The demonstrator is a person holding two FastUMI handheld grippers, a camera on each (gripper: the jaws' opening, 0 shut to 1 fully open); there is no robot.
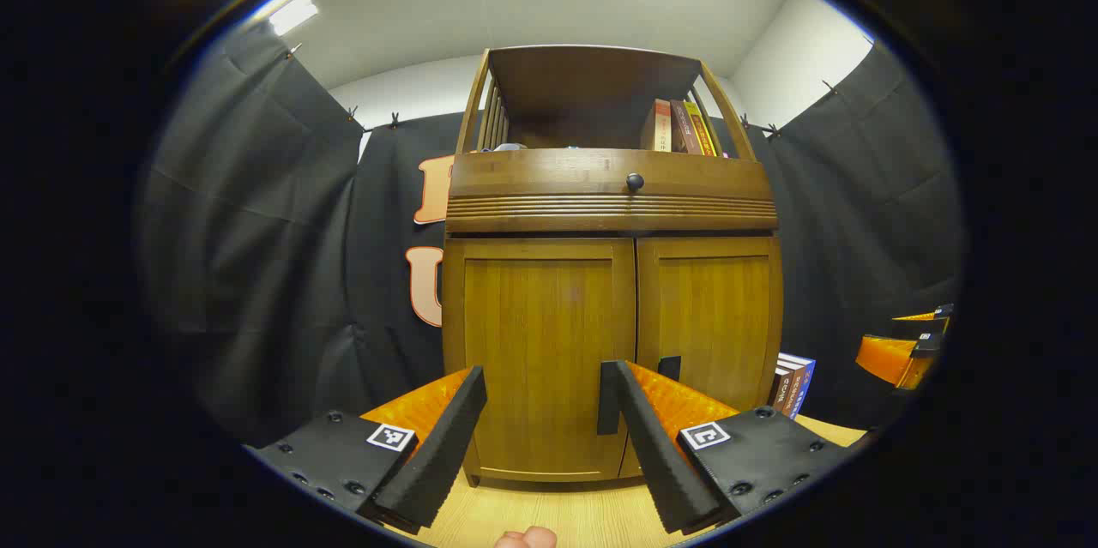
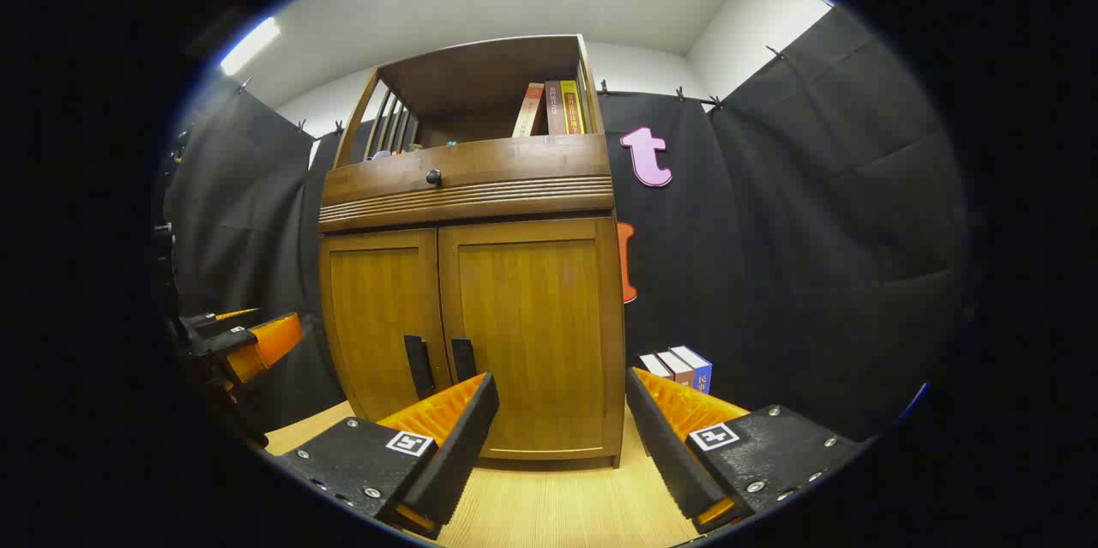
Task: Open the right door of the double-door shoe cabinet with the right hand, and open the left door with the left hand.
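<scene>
Straight ahead in both views stands a wooden shoe cabinet [image 1: 613,274] on a pale wood floor [image 2: 558,514], against black cloth walls. Its two lower doors are both closed, edges meeting flush down the middle. Seen from the left gripper view, the left door [image 1: 540,351] is the broader panel and the right door [image 1: 716,316] sits beside it; seen from the right gripper view, the right door [image 2: 527,334] faces the camera. Each door carries a dark vertical handle near the centre seam, the left handle [image 2: 419,366] just beside the right handle [image 2: 463,358]. Above the doors runs a drawer with a round dark knob [image 1: 635,182], and over that an open shelf holding upright books [image 1: 678,128]. More books [image 2: 678,368] stand on the floor to the cabinet's right.

Next, the left gripper [image 1: 543,428] hovers in front of the left door, jaws spread wide, holding nothing and not touching the cabinet. Likewise the right gripper [image 2: 562,436] hangs before the right door, jaws spread wide and empty, short of its handle.
</scene>
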